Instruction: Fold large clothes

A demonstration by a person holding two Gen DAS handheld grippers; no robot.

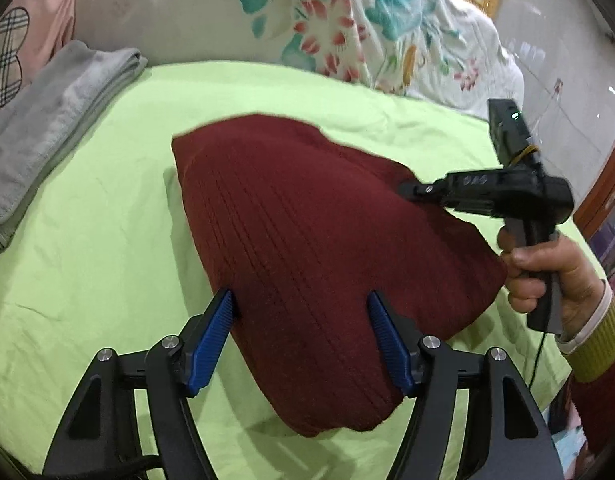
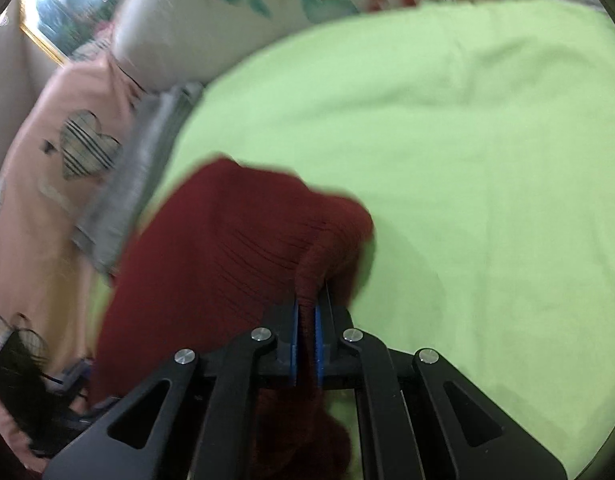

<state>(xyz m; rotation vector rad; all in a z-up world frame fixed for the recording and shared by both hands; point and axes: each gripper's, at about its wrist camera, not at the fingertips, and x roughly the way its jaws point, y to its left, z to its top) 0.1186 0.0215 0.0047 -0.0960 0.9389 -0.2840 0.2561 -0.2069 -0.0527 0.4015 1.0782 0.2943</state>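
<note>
Left wrist: grey towel (image 1: pixel 47 120) beside sweater (image 1: pixel 307 240).

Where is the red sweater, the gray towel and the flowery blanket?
red sweater (image 1: pixel 307 240), left wrist view, middle of its ribbed top.
gray towel (image 1: pixel 55 120), left wrist view, its folded top layer.
flowery blanket (image 1: pixel 327 20), left wrist view, its red flower print.

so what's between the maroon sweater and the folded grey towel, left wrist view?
Only bare green bedsheet. The maroon sweater and the folded grey towel lie apart, with nothing else on that stretch in the left wrist view.
</note>
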